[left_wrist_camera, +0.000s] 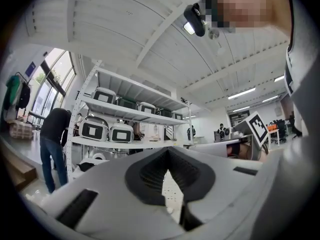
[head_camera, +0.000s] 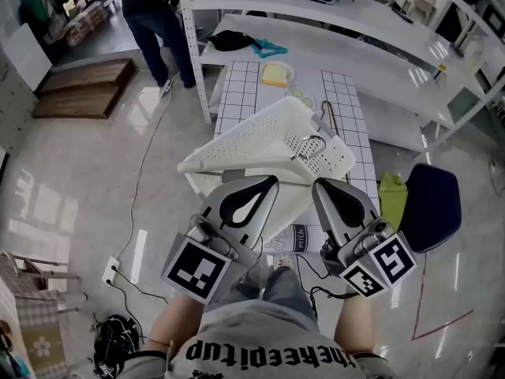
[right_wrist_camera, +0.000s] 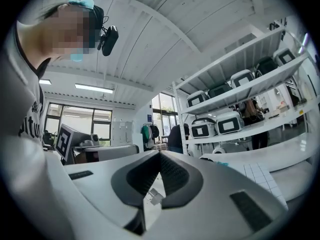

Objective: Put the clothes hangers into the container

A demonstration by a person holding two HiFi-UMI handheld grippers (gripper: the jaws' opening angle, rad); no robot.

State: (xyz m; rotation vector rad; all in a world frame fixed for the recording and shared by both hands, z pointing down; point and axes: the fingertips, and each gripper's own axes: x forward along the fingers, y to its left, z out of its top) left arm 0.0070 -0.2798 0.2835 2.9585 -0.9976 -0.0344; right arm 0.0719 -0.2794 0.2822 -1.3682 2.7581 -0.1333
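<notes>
A white perforated container (head_camera: pixel 264 142) lies tilted on the grid-patterned table (head_camera: pixel 237 85). A thin wire hook (head_camera: pixel 312 147), perhaps a hanger's, shows at its right side. On the low shelf behind rests a teal clothes hanger (head_camera: pixel 270 50). My left gripper (head_camera: pixel 272 181) and right gripper (head_camera: pixel 319 185) are held close to my body, side by side, short of the container and apart from it. Both are shut with nothing between the pads. In the left gripper view the left gripper (left_wrist_camera: pixel 168 152) points up toward the shelves. The right gripper (right_wrist_camera: pixel 160 154) does the same in its own view.
A white metal shelf rack (head_camera: pixel 193 46) with boxy white appliances (left_wrist_camera: pixel 107 131) stands behind the table. A person in dark clothes (head_camera: pixel 154 10) stands at the back left. A navy chair (head_camera: pixel 430 204) is at the right. A yellow item on a plate (head_camera: pixel 275 75) lies on the table.
</notes>
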